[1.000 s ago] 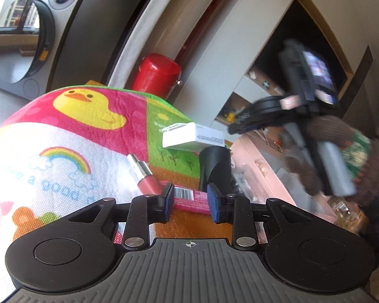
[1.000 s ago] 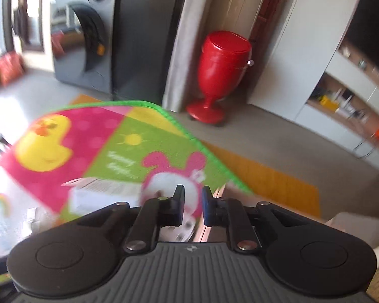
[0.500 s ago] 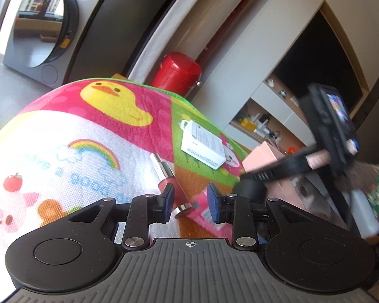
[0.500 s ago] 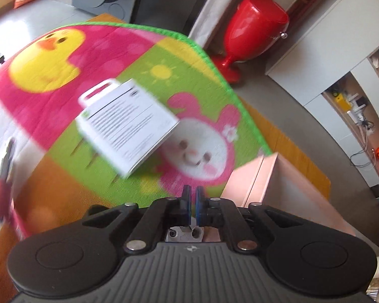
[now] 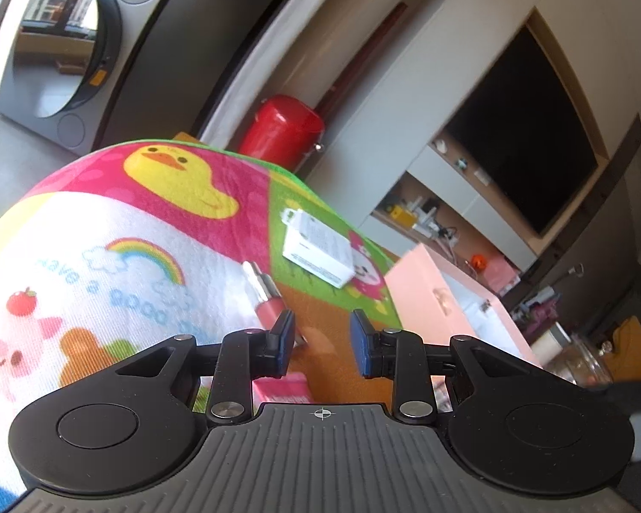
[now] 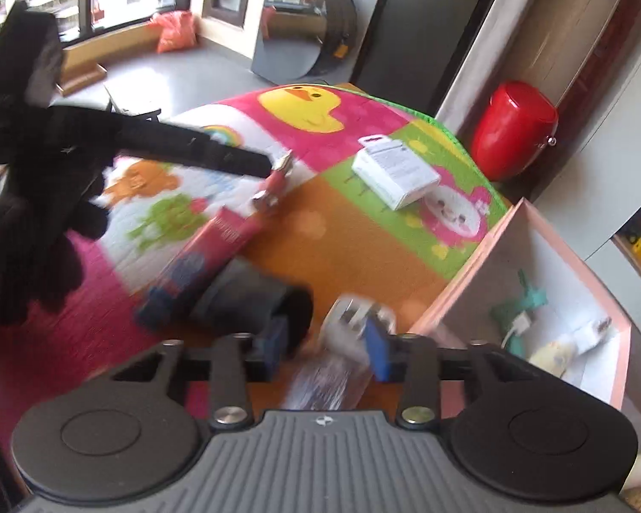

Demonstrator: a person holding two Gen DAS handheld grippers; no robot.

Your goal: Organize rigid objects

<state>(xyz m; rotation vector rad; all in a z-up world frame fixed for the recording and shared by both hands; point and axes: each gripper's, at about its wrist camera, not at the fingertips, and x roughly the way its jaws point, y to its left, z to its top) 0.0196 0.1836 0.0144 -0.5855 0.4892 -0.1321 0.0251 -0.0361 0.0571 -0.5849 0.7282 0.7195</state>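
Pink box (image 6: 483,252), white carton (image 6: 395,171)

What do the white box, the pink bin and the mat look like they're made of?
White box: probably matte cardboard, given its crisp edges, printed text and hang tab. Pink bin: looks like smooth rigid board or plastic, with thin straight walls; cannot tell which. Mat: soft, fuzzy printed fabric, its weave visible up close.

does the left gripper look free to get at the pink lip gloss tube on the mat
Probably yes. The left gripper is open and holds nothing, and the pink lip gloss tube lies bare on the colourful cartoon play mat just ahead of its left finger, with nothing between them.
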